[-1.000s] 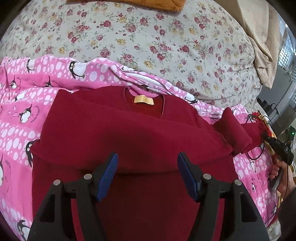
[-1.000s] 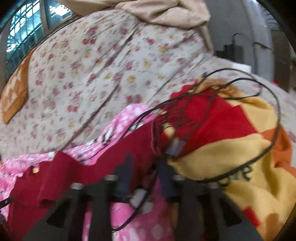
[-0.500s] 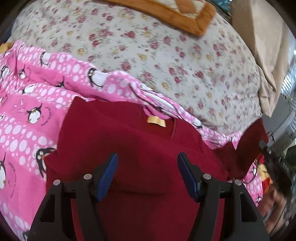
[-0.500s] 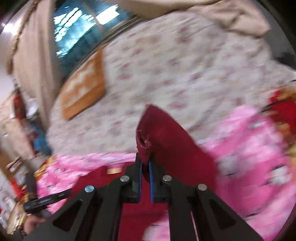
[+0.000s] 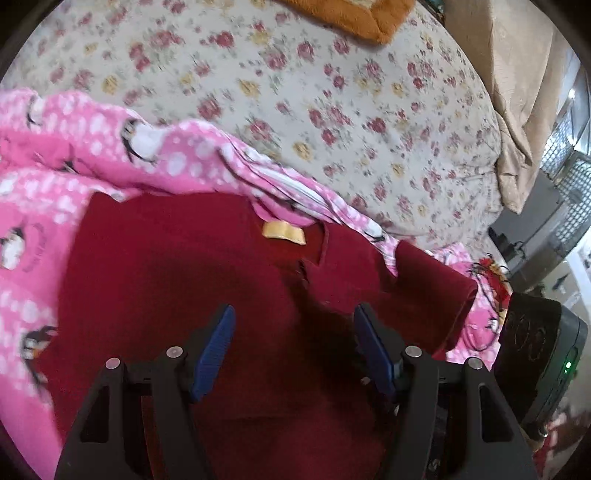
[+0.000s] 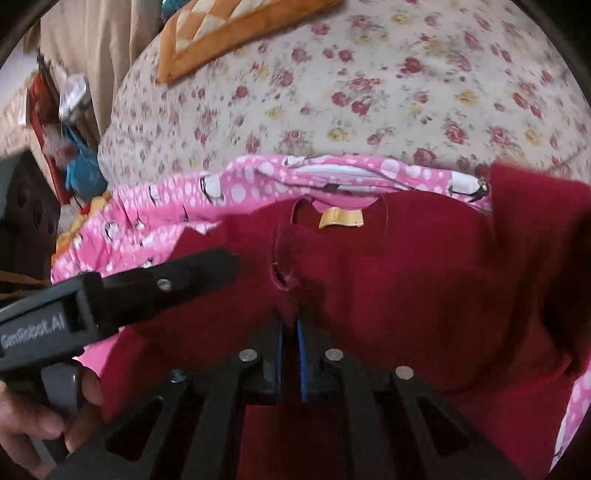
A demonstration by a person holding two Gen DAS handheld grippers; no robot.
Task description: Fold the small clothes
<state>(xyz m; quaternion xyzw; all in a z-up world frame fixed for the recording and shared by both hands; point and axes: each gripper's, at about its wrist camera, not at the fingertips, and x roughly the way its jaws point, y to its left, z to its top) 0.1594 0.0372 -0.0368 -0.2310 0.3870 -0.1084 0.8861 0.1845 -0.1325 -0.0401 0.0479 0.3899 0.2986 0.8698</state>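
Clenched on a sleeve cuff, my right claw (image 6: pixel 290 325) has its blue pads nearly together with the frayed end of the dark red sleeve (image 6: pixel 291 258) standing up between them, toward twelve o'clock in the right wrist view. That sleeve lies across the chest of the dark red sweater (image 6: pixel 406 288), its cuff ending just at six o'clock of the yellow neck label (image 6: pixel 341 218). My left claw (image 5: pixel 293 347) is released, pads spread wide, hovering over the sweater's body (image 5: pixel 177 280) with nothing between them; I cannot tell whether the fingers touch the fabric. In the left wrist view the folded sleeve (image 5: pixel 343 273) sits at one o'clock from that claw, with the label (image 5: pixel 283 233) farther toward twelve. At three o'clock the sweater's right shoulder makes a raised fold (image 5: pixel 432 280).

The sweater lies on a pink penguin-print blanket (image 5: pixel 55 173), which shows around it at nine, twelve and three o'clock. Beneath is the bed's rose-patterned sheet (image 5: pixel 332 92), with an orange pillow (image 6: pixel 229 29) at the far edge at twelve o'clock. From the right wrist, the left claw's black body (image 6: pixel 140 291) enters at nine o'clock, gripped by my left hand (image 6: pixel 40 421) at seven o'clock.
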